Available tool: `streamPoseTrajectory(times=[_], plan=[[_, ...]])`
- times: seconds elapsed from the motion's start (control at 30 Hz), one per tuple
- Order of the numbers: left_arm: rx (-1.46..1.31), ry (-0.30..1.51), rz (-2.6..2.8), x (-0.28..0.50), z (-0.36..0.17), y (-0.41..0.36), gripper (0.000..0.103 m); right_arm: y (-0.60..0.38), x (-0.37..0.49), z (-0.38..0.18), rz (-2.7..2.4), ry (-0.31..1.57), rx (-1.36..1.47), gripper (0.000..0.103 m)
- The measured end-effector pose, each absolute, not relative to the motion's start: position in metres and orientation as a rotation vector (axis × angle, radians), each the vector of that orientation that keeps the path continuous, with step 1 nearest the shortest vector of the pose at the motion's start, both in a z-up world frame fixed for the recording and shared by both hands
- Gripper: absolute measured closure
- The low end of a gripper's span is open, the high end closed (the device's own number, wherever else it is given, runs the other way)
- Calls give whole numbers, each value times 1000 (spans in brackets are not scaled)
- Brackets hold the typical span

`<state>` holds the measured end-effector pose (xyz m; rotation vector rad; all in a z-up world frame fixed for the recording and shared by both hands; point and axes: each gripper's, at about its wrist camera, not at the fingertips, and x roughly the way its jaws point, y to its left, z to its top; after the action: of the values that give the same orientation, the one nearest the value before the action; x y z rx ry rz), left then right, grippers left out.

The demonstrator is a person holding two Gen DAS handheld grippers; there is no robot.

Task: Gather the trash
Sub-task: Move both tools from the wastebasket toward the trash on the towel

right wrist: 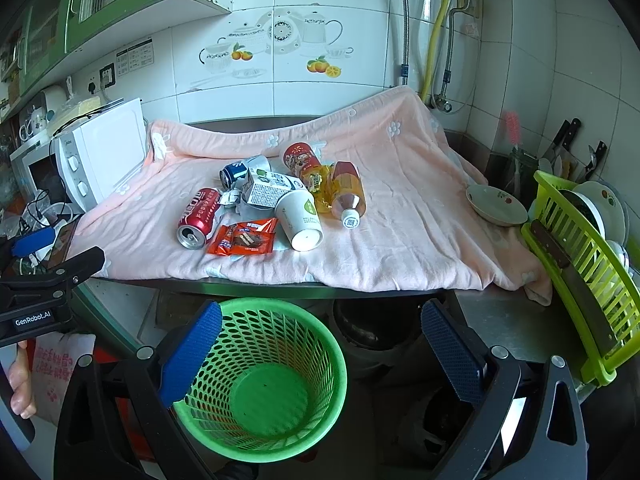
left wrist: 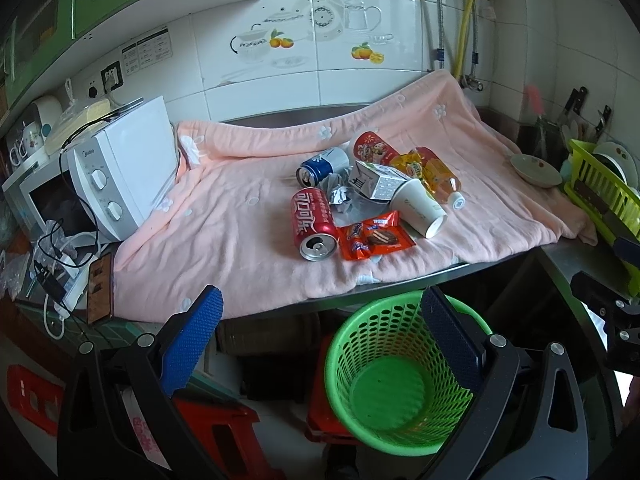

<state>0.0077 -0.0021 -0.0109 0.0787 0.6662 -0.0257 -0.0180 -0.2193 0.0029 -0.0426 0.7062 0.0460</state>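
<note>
A pile of trash lies on a pink blanket point(left wrist: 224, 240) point(right wrist: 400, 216): a red cola can point(left wrist: 314, 222) point(right wrist: 199, 217), a blue can point(left wrist: 322, 165) point(right wrist: 236, 171), an orange snack wrapper point(left wrist: 372, 236) point(right wrist: 244, 237), a white paper cup point(left wrist: 420, 208) point(right wrist: 301, 215), a milk carton point(left wrist: 376, 182) point(right wrist: 266, 190), an orange drink bottle point(left wrist: 434, 174) point(right wrist: 349, 192), a red cup point(left wrist: 374, 146) point(right wrist: 300, 158) and crumpled paper point(left wrist: 338, 194). An empty green basket point(left wrist: 396, 380) point(right wrist: 264, 384) stands below the counter edge. My left gripper point(left wrist: 320, 344) and right gripper point(right wrist: 320, 356) are open and empty, held short of the counter.
A white microwave point(left wrist: 116, 176) point(right wrist: 96, 160) stands on the left with cables and a phone point(left wrist: 99, 286). A bowl point(left wrist: 536, 170) point(right wrist: 496, 204) and a green dish rack point(left wrist: 604, 196) point(right wrist: 580, 272) with dishes and a cleaver stand on the right. Red stools point(left wrist: 216, 420) are under the counter.
</note>
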Motion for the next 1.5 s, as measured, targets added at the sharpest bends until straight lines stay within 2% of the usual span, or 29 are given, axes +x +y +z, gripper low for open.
streamPoseTrajectory(times=[1.5], plan=[[61, 699, -6, 24, -10, 3, 5, -216, -2, 0, 77, 720, -31, 6]])
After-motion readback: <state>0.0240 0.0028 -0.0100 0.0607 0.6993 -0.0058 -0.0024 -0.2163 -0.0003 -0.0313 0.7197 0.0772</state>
